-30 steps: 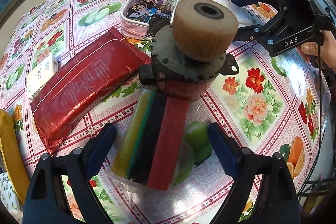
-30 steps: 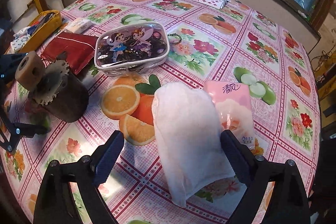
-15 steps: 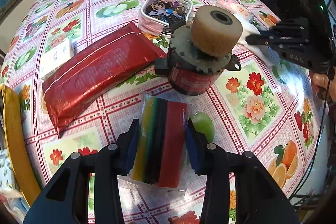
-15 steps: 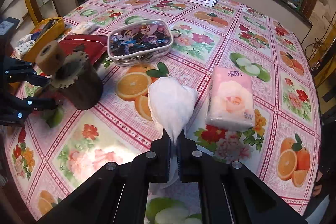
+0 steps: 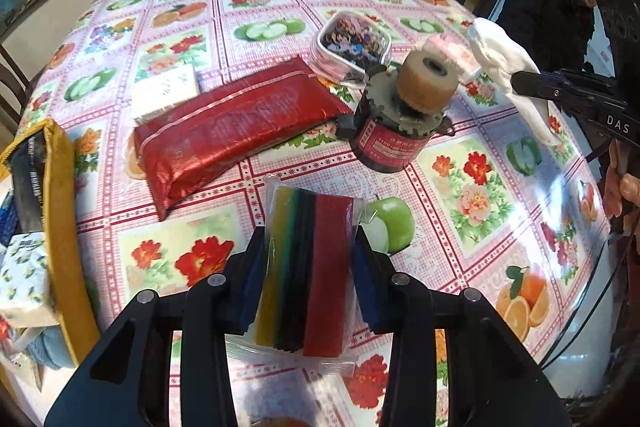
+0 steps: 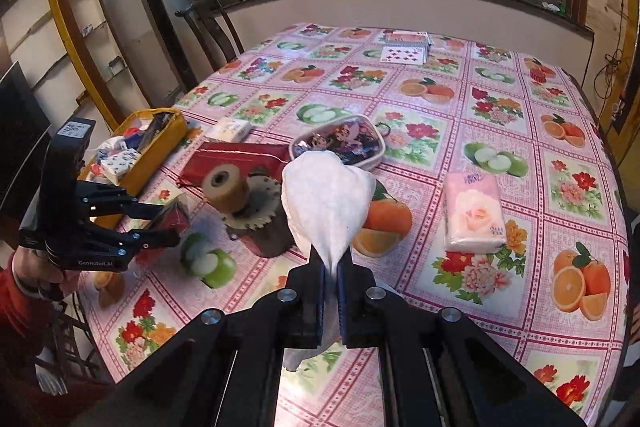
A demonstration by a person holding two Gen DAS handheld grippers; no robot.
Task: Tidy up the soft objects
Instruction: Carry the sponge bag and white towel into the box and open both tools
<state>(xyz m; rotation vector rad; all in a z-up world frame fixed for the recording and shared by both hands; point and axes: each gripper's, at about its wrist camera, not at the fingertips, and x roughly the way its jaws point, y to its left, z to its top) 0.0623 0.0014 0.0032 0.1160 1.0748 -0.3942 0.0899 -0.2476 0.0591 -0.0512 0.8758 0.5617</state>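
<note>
My left gripper [image 5: 308, 259] is shut on a clear-wrapped pack of coloured sponge strips [image 5: 308, 267], yellow, green, black and red, held above the table. My right gripper [image 6: 330, 277] is shut on a white cloth [image 6: 326, 203], lifted off the table; the same white cloth [image 5: 504, 63] hangs at the right of the left wrist view. A yellow pouch [image 6: 156, 151] with tissue packs inside stands open at the table's left edge, also the yellow pouch [image 5: 60, 227] in the left wrist view. A pink tissue pack [image 6: 474, 213] lies to the right.
A motor with a tan roller [image 5: 400, 119] stands mid-table. A red foil packet [image 5: 236, 127], a cartoon-printed case [image 5: 352, 43], a small white tissue pack [image 5: 166, 93] and playing cards [image 6: 404, 47] lie on the fruit-print tablecloth [image 6: 520, 131]. A person in dark clothes [image 5: 556, 15] stands at the right.
Both grippers went from open to shut, the left on the sponge pack, the right on the white cloth. Both have since risen with their loads off the table.
</note>
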